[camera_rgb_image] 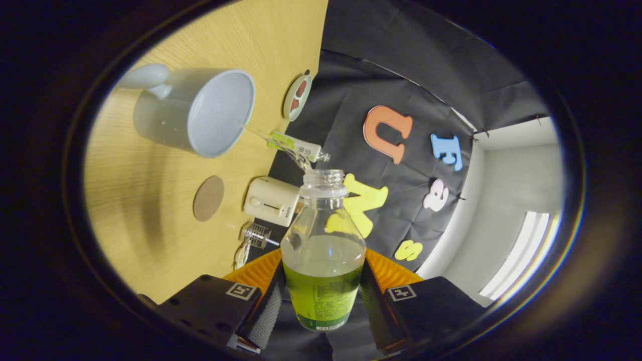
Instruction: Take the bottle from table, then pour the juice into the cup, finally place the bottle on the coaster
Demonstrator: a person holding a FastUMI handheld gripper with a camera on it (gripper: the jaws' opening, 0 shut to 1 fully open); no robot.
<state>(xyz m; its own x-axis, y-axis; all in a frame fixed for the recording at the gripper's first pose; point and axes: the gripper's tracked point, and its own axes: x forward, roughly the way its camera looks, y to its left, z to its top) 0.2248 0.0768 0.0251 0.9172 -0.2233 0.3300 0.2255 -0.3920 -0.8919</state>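
— Looking across the table (150,210), what's there?

— A cup (195,110) with its mouth facing us, then a round coaster (208,198), a small white box (271,200) and a little dish (297,98) by the cloth.

— And the bottle (323,250)?

— Uncapped, part full of green juice, a thin stream arcing from its neck toward the cup's rim. The gripper (321,306) pinches its lower body, a finger on each side.

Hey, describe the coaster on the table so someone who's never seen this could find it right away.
On the wooden table, look between the white mug and the white toaster. The coaster is the flat brown disc lying bare there, plain, unlike the small patterned dish.
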